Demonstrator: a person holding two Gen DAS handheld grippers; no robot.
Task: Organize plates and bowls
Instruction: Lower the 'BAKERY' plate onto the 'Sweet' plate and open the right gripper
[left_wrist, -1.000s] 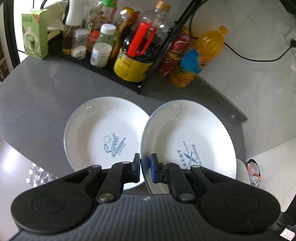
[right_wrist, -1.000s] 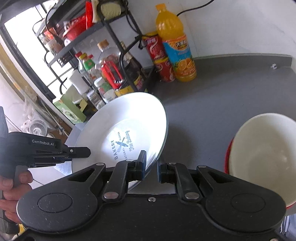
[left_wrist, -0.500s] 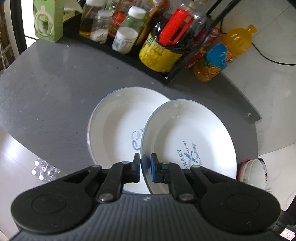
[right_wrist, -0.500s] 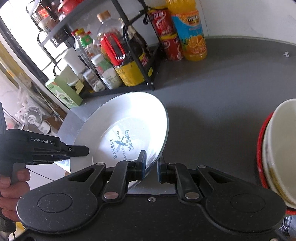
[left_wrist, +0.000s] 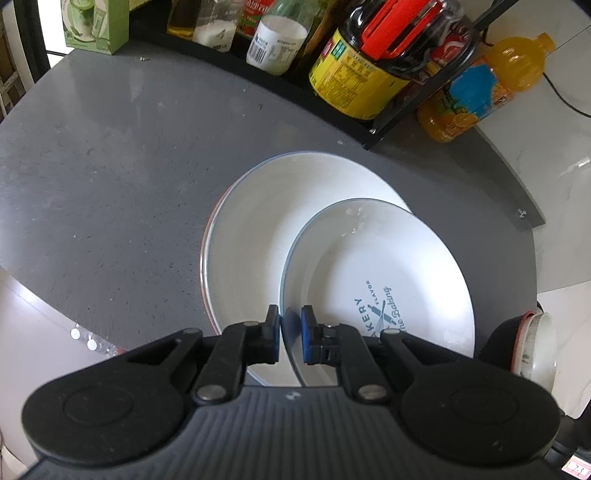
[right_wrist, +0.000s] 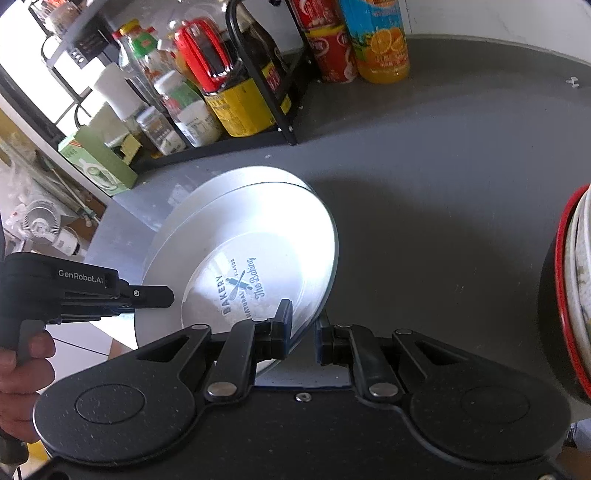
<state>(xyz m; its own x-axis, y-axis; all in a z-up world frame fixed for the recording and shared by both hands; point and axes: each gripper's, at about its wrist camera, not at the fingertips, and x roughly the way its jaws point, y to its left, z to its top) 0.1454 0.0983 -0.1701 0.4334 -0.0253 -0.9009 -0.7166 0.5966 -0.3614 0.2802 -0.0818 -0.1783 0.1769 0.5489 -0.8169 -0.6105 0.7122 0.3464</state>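
A white "Bakery" plate (left_wrist: 376, 280) is held from both sides. My left gripper (left_wrist: 290, 338) is shut on its left rim. My right gripper (right_wrist: 303, 334) is shut on its right rim; the plate also shows in the right wrist view (right_wrist: 251, 258). It hangs over a second white plate (left_wrist: 258, 229) lying on the grey counter (left_wrist: 110, 177), overlapping its right half; whether they touch I cannot tell. A stack of bowls, white inside a red-rimmed one (right_wrist: 576, 280), stands on the right.
A black rack (left_wrist: 373, 131) with bottles and jars stands along the back. An orange juice bottle (left_wrist: 476, 92) and red cans (right_wrist: 332, 48) stand beside it. A green box (left_wrist: 96, 26) is at the back left. The counter edge curves at the front left.
The held plate has moved left with both grippers, from beside the lying plate to over its right half. The bowl stack has slid toward the right edge of the right wrist view.
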